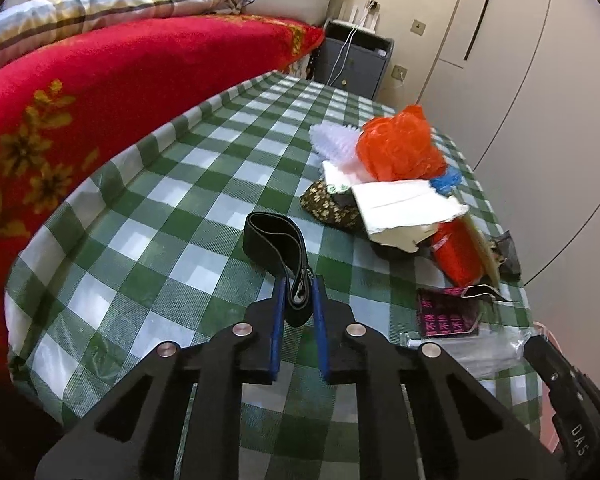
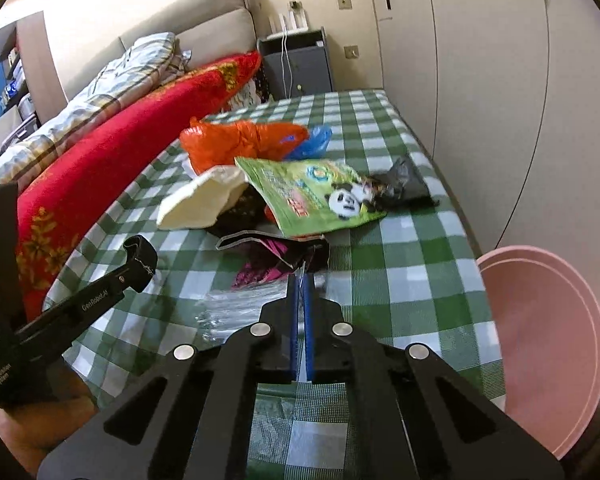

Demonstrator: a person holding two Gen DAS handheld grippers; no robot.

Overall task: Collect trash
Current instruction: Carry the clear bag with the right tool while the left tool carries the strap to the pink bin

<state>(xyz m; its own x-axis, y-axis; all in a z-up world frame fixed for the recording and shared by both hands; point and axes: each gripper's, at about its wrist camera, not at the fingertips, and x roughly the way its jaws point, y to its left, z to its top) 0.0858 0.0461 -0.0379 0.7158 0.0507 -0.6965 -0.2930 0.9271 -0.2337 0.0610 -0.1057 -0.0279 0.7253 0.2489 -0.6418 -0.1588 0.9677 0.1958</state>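
Right gripper [image 2: 301,280], clamped on the green wrapper [image 2: 320,196], sits nearest the pink bin [image 2: 548,344] off the table's right edge; left gripper [image 1: 298,292] grips the black strap [image 1: 274,236].

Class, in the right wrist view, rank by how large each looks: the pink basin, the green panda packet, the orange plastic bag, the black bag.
1. pink basin, though it sits nearest the camera.
2. green panda packet and orange plastic bag: too alike to rank.
3. black bag.
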